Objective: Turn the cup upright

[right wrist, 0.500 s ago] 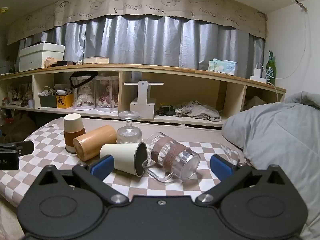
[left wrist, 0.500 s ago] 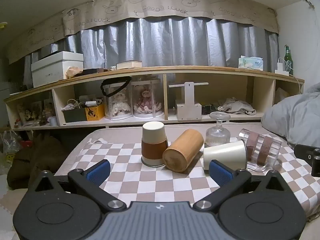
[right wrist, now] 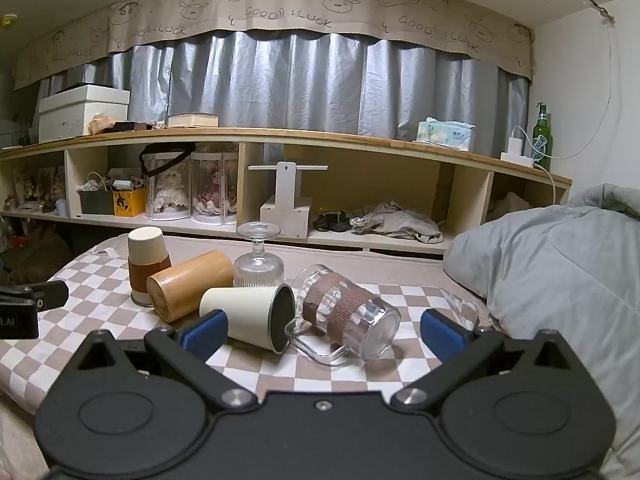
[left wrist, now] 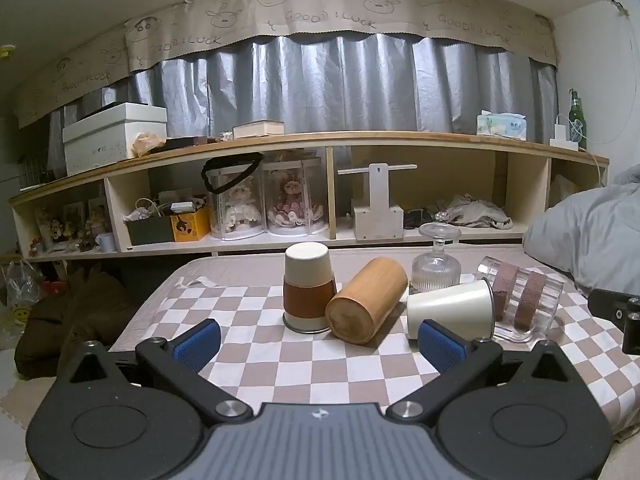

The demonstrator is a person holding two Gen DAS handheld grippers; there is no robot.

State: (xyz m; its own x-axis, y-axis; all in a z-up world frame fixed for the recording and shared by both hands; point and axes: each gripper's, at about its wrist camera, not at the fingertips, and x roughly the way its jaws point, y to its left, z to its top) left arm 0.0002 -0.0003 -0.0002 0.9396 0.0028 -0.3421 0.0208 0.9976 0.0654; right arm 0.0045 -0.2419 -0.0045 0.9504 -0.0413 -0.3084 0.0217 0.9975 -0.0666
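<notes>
Right wrist view: both hand-held grippers (right wrist: pixel 322 330) (left wrist: pixel 319 340) gape empty; white cup (right wrist: pixel 248 314) hides the glass mug's (right wrist: pixel 352 314) rim.

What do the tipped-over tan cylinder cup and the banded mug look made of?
Tan cylinder cup: likely wood or bamboo, matte, faint grain on its base. Banded mug: clear faceted glass or plastic, glossy, see-through, with two brown textured bands.

A brown-and-white checked cloth (left wrist: pixel 320 364) carries a cream cup (left wrist: pixel 450 309), a cream cup with a brown band (left wrist: pixel 308 292), a honey-coloured wooden cup (left wrist: pixel 366 300) and a clear mug with brown bands (right wrist: pixel 346 316). Blue pads (right wrist: pixel 442 334) tip the black hand-held gripper.
</notes>
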